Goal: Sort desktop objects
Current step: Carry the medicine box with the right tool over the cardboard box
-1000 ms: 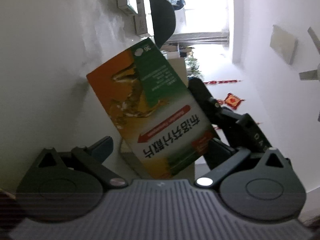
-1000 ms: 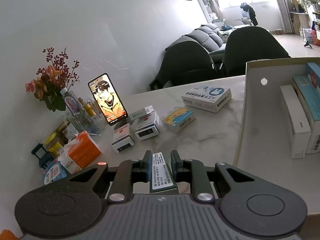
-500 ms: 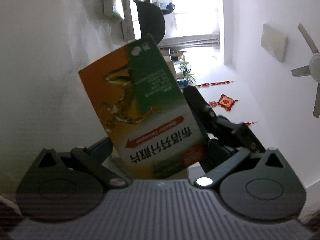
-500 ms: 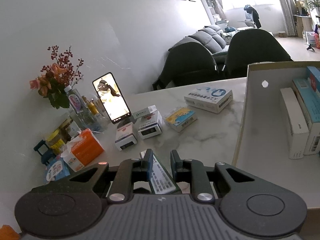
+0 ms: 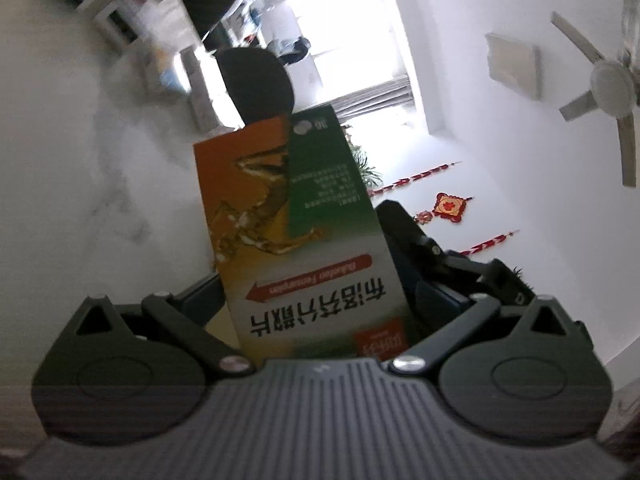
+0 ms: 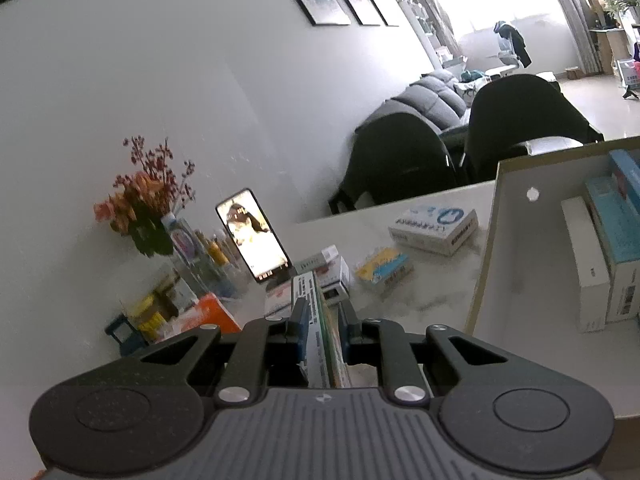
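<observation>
**One carton between two tools, above the table**

The orange and green medicine carton (image 5: 296,240) is in the air, not on the table (image 6: 432,284). The right tool (image 6: 323,316) has it: in the right wrist view its two fingers are closed to a narrow gap on the flat faces of the carton, which shows there only as a thin edge. This grip on the thin side leaves the printed face free.

The left tool (image 5: 324,292) looks straight at that face. Its fingers stand wide apart, one on each side of the carton's width. Whether they touch the carton I cannot tell. I think this is a passing from one tool to the other, or a turning of the carton.

At the right side of the table stands an open cardboard box (image 6: 486,248) with several cartons in a row along its wall. More cartons lie loose on the table, among them a white and blue carton (image 6: 434,226) toward the far edge. So probably the sorting has part done and part remaining.
</observation>
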